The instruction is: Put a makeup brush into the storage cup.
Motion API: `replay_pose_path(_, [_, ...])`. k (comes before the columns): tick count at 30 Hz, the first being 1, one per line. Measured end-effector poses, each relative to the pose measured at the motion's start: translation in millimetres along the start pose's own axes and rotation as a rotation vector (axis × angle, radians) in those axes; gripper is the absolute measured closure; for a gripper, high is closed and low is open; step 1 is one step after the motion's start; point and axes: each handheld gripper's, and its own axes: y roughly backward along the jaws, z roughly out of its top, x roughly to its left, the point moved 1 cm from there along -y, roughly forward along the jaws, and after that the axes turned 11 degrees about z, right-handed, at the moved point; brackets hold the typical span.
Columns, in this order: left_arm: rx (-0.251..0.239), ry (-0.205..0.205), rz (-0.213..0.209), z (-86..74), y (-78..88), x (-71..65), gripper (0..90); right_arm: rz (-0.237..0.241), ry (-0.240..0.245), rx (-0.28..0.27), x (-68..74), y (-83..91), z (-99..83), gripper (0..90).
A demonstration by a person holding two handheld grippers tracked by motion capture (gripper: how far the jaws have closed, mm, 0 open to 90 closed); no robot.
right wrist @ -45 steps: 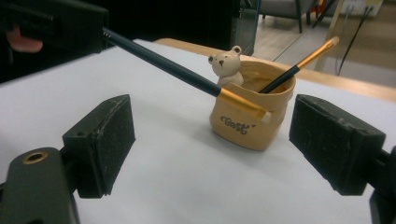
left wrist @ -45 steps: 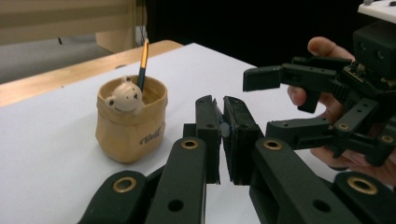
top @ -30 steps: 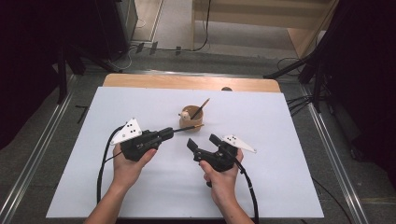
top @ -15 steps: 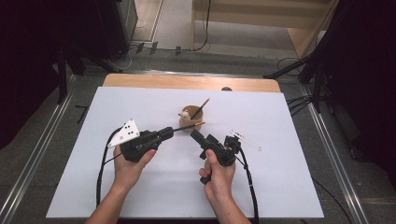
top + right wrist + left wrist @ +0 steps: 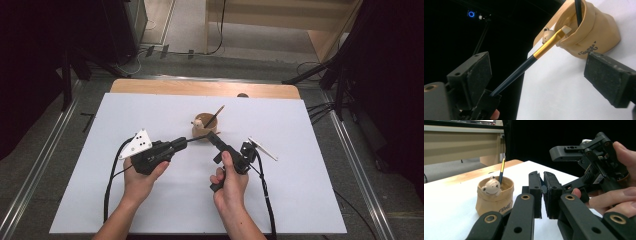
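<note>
Tan cup (image 5: 205, 131) with one brush (image 5: 215, 116) inside; left claw (image 5: 183, 142) clamped on another brush (image 5: 529, 62), right claw (image 5: 212, 138) open, just closing.

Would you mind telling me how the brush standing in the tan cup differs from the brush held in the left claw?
The brush in the cup leans steeply; the held brush lies almost level. The brush in the cup is free; the held brush is clamped at its handle end in the left claw, bristles by the cup's rim. Both are slim and dark-handled.
</note>
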Motion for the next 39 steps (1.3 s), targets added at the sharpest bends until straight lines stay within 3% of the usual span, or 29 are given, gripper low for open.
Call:
replay_pose_path(14, [0.008,-0.022,-0.003,-1.7,-2.7,-3.6,86.4,-0.001,-0.089,-0.007,0.8,-6.5,1.0,35.2])
replay_pose_path(22, [0.012,-0.036,-0.005,-2.3,-4.0,-6.8,86.3,0.017,-0.127,-0.011,1.0,-9.6,1.6,44.3])
replay_pose_path(26, [0.014,-0.044,-0.007,-2.7,-4.5,-8.3,86.3,0.027,-0.151,-0.009,0.9,-10.9,2.0,44.7])
replay_pose_path(39, [0.000,-0.050,-0.004,-1.1,-3.1,-9.2,86.3,0.012,-0.163,-0.006,0.0,-12.7,0.6,66.5])
